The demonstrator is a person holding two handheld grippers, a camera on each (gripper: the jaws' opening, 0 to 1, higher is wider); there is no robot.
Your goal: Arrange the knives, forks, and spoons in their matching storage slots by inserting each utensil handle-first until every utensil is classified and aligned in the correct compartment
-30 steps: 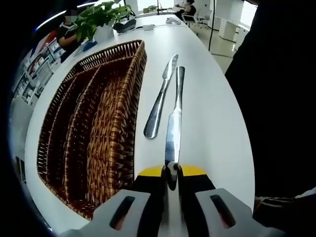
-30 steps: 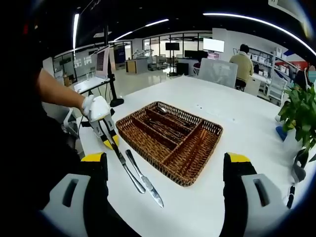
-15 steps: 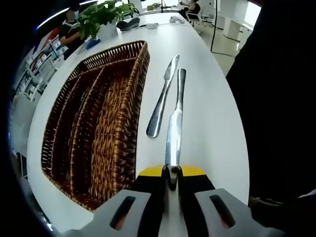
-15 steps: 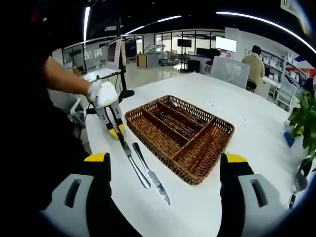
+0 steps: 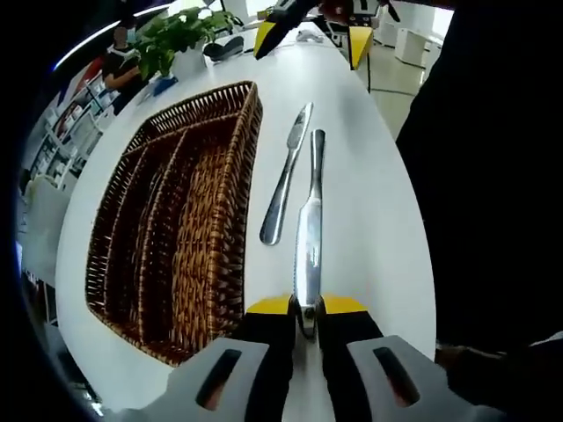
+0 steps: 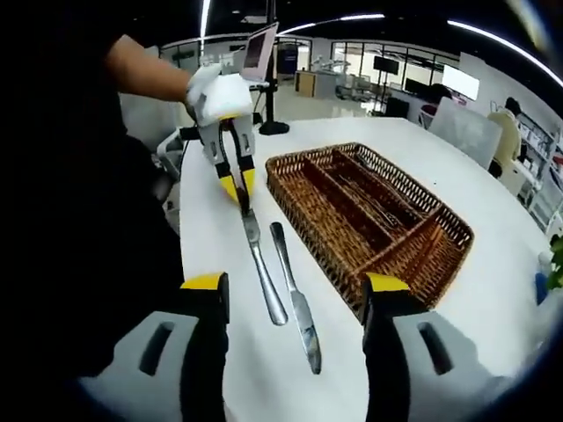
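My left gripper (image 5: 305, 309) is shut on the blade of a steel knife (image 5: 310, 220), whose handle points away over the white table. A second knife (image 5: 283, 180) lies loose just left of it, blade tip far. The brown wicker basket (image 5: 230, 167) with long compartments sits further left. In the right gripper view, my right gripper (image 6: 296, 286) is open above both knives, with nothing between its jaws. There the left gripper (image 6: 235, 186), held by a gloved hand, grips the knife (image 6: 261, 272), with the loose knife (image 6: 295, 303) beside it and the basket (image 6: 444, 259) to the right.
Several utensils lie in the basket's middle compartments (image 6: 374, 198). The right gripper (image 5: 310, 35) shows at the top of the left gripper view. A potted plant (image 5: 171, 35) stands beyond the basket. The table edge (image 5: 413, 220) and the person's dark clothing run along the right.
The right gripper has moved in over the two knives and now shows at the top of the left gripper view. The left gripper still holds its knife in about the same place.
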